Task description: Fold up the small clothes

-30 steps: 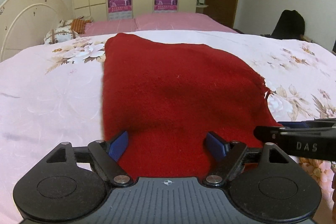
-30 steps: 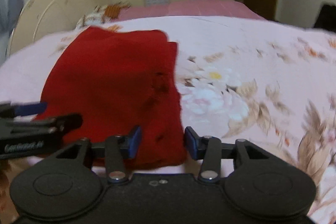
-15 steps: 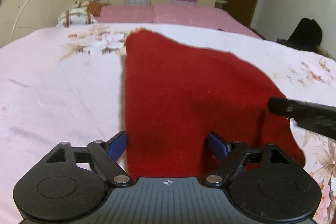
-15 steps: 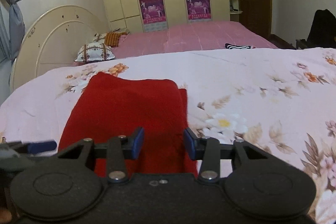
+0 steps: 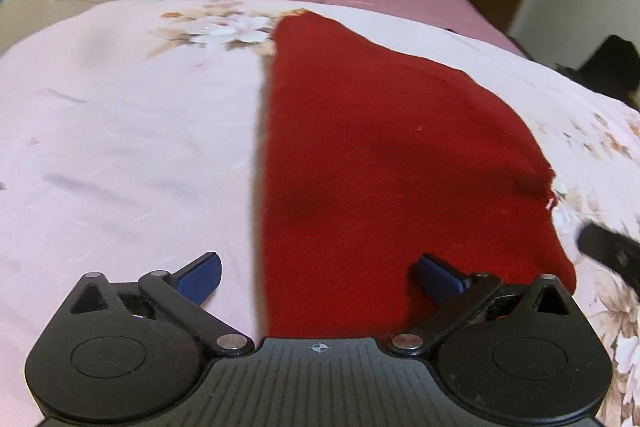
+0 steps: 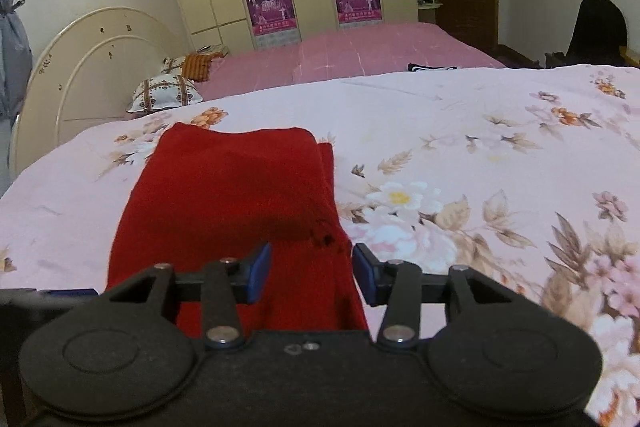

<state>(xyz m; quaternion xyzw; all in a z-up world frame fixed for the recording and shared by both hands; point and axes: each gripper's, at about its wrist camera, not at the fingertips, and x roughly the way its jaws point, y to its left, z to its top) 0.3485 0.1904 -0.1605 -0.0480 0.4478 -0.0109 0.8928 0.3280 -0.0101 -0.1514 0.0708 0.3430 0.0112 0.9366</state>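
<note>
While both tools hang over the near hem, the lot reads as follows.

Item 1: red knit garment (image 5: 392,155), lying flat on the floral bedspread (image 5: 120,147). Long axis runs from 6 o'clock to 12 o'clock in both views, away from the holder. In the right wrist view a second layer shows along the 3 o'clock edge, so it appears folded lengthwise already. Small holes or dark specks sit near that edge, close to the right tool.

Item 2: left gripper (image 5: 318,277). Fingers spread wide, holding nothing. The left pad (image 5: 200,273) is over bare bedspread at about 9 o'clock of the garment's left edge; the right pad is over the cloth. That edge therefore runs between the pads.

Item 3: right gripper (image 6: 312,277). Fingers parted, narrower than the left pair, nothing clamped. The garment's right near corner lies between the pads, passing out of sight under the tool body. Contact with cloth cannot be told.

Item 4: background. Cream headboard (image 6: 92,67) at 10 o'clock, patterned pillow (image 6: 166,93), wardrobe with purple posters (image 6: 272,3) at 12 o'clock.

Assessment: each tool stands at its own near corner, neither clearly nearer. The likely next fold carries the near hem toward 12 o'clock along the long axis; both pairs must first close on cloth.
</note>
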